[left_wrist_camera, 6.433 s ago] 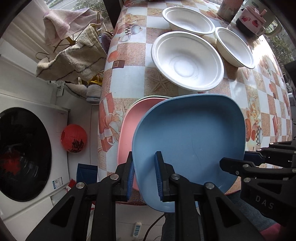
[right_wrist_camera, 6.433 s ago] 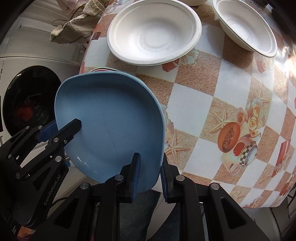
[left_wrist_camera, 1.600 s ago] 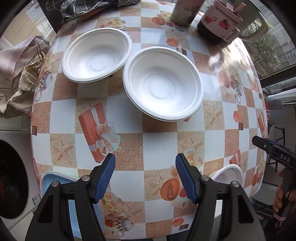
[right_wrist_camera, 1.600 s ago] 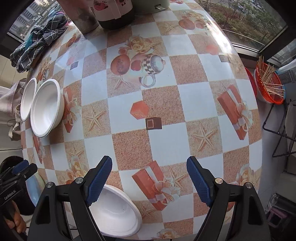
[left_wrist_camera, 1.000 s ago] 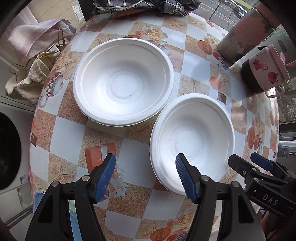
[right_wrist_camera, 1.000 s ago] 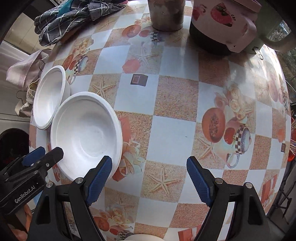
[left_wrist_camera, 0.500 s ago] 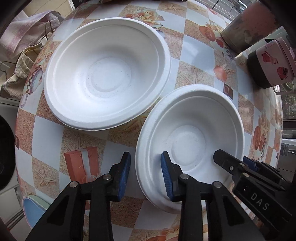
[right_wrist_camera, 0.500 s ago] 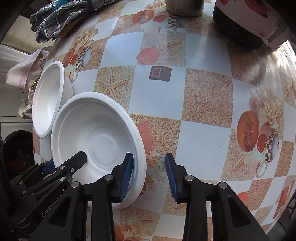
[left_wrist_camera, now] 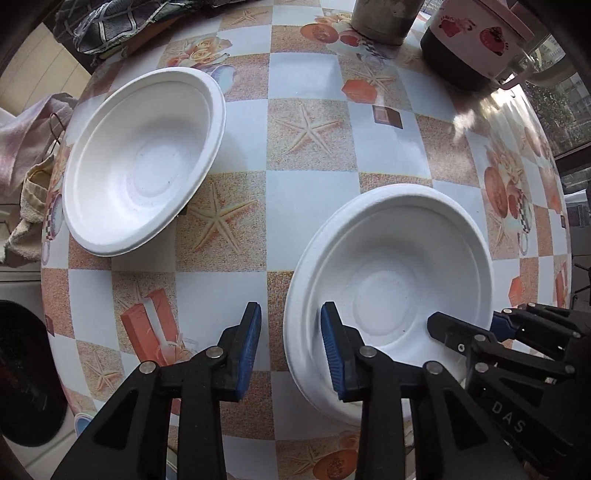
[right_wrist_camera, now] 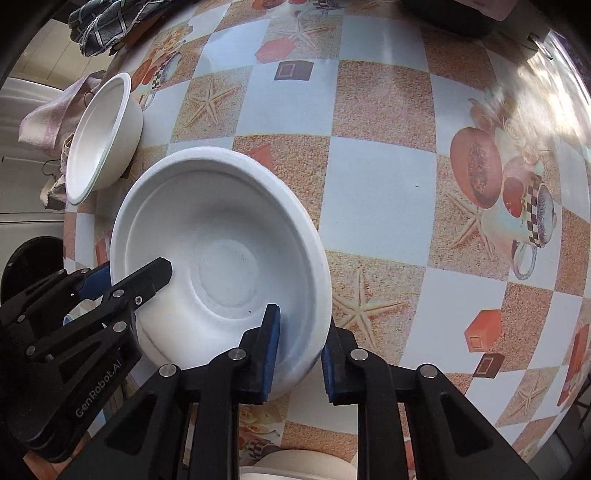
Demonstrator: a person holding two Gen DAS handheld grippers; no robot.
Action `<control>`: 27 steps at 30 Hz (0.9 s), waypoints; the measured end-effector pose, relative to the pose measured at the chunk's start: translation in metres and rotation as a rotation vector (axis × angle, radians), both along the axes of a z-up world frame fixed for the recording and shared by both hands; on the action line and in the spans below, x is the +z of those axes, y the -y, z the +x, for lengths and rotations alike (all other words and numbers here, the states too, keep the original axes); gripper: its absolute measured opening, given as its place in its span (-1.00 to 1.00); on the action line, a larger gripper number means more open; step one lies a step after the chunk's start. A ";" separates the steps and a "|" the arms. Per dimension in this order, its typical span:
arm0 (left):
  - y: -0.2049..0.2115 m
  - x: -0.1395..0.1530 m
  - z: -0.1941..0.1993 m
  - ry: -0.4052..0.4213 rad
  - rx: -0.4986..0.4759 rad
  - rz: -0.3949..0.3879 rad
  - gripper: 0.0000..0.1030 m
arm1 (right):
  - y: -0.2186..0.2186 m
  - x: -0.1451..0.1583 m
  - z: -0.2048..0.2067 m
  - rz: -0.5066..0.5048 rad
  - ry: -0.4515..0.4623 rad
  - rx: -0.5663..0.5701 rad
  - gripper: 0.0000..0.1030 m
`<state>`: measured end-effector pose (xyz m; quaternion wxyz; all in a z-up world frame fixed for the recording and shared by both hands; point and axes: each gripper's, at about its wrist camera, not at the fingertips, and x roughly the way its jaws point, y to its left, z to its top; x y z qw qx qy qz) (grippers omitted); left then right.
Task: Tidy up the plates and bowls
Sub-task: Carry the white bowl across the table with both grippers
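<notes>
Both grippers hold one white bowl (left_wrist_camera: 391, 280) by its rim, lifted above the patterned table. My left gripper (left_wrist_camera: 290, 350) is shut on the bowl's left rim, one pad inside and one outside. My right gripper (right_wrist_camera: 299, 343) is shut on the opposite rim of the same bowl (right_wrist_camera: 221, 258). The right gripper shows at the bowl's right side in the left wrist view (left_wrist_camera: 491, 332). A second white bowl (left_wrist_camera: 144, 158) stands on the table at the left, apart from the held one; it also shows in the right wrist view (right_wrist_camera: 99, 136).
A dark pot with a strawberry-print lid (left_wrist_camera: 472, 40) and a metal canister (left_wrist_camera: 384, 16) stand at the table's far edge. A checked cloth (left_wrist_camera: 122, 18) lies at the far left. A third white bowl (right_wrist_camera: 303, 465) sits below the right gripper. A washing machine (left_wrist_camera: 22, 369) stands left of the table.
Both grippers closed onto the nearer white bowl's rim and carried it to the right, away from the second bowl it had been touching.
</notes>
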<state>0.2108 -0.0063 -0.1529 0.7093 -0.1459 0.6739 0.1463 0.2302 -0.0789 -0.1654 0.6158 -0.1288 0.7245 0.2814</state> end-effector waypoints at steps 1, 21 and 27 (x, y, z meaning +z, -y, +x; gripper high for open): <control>-0.002 -0.002 0.007 -0.007 -0.008 -0.003 -0.20 | 0.001 -0.001 0.002 0.004 -0.006 -0.012 -0.56; 0.049 -0.001 -0.034 -0.021 -0.112 -0.004 -0.23 | 0.001 0.000 -0.028 0.002 -0.032 0.033 -0.55; 0.043 0.029 -0.047 0.026 -0.141 -0.007 -0.23 | 0.022 0.019 -0.012 0.013 -0.004 0.003 -0.55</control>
